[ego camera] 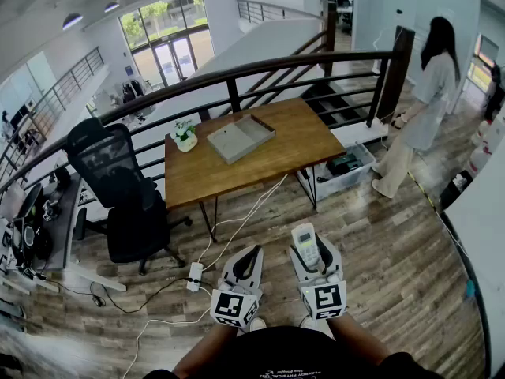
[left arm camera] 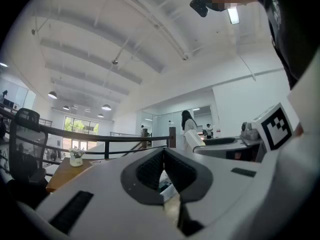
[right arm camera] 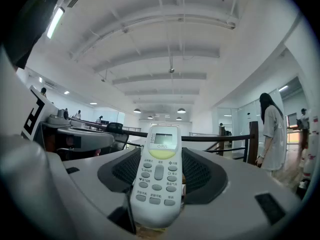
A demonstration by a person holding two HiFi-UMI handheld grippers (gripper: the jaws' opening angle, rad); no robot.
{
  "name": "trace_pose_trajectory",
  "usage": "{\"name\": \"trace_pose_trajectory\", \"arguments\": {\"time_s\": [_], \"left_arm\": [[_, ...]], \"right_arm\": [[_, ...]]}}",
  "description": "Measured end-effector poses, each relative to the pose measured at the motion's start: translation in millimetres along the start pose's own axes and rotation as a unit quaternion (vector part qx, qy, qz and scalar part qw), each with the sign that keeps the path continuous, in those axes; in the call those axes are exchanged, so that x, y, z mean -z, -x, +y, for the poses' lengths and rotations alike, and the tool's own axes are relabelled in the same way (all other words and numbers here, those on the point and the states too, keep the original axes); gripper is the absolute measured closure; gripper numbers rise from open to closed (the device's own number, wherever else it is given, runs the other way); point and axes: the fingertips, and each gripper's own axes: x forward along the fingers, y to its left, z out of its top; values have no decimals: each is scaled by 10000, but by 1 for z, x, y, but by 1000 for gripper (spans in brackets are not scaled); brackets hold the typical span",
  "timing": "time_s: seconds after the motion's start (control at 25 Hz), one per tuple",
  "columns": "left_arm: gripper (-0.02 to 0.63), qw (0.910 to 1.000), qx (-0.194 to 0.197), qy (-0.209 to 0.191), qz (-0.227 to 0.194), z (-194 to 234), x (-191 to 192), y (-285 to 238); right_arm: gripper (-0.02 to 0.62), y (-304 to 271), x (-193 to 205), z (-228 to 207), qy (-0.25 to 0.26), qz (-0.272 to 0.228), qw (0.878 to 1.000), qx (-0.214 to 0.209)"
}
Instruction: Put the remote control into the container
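A white remote control (ego camera: 306, 245) with a small screen and grey buttons lies lengthwise between the jaws of my right gripper (ego camera: 312, 249), which is shut on it. In the right gripper view the remote control (right arm camera: 159, 179) fills the gap of the gripper (right arm camera: 160, 156), screen end pointing away. My left gripper (ego camera: 250, 254) is held beside it, shut and empty; its pads (left arm camera: 150, 169) meet in the left gripper view. The container, a shallow grey tray (ego camera: 241, 136), lies on a wooden table (ego camera: 260, 164) well ahead of both grippers.
A small potted plant (ego camera: 186, 136) stands on the table's left end. A black office chair (ego camera: 118, 188) is left of the table, with a dark railing (ego camera: 237, 81) behind it. A person (ego camera: 418, 109) walks at the right. A power strip (ego camera: 195, 275) and cables lie on the floor.
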Motion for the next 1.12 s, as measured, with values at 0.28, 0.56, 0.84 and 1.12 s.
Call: {"name": "trace_pose_trajectory", "arguments": {"time_s": [0.28,0.56,0.84,1.12], "left_arm": [[600,10000,29,18,-49,10,2,0],[600,9998,79,115,-111,22,2,2],[600,9996,153,166,-169,46,3,13],[600,9994,248,170,-151,82,5,24]], "right_arm": [[327,-7,4,6,38,293,9995,88],[327,-16,-3,17,-21,134,9998,138],[325,-25,-15,38,-200,-266,9993,145],[325,-48,-14,64,-160,-267,9991,273]]}}
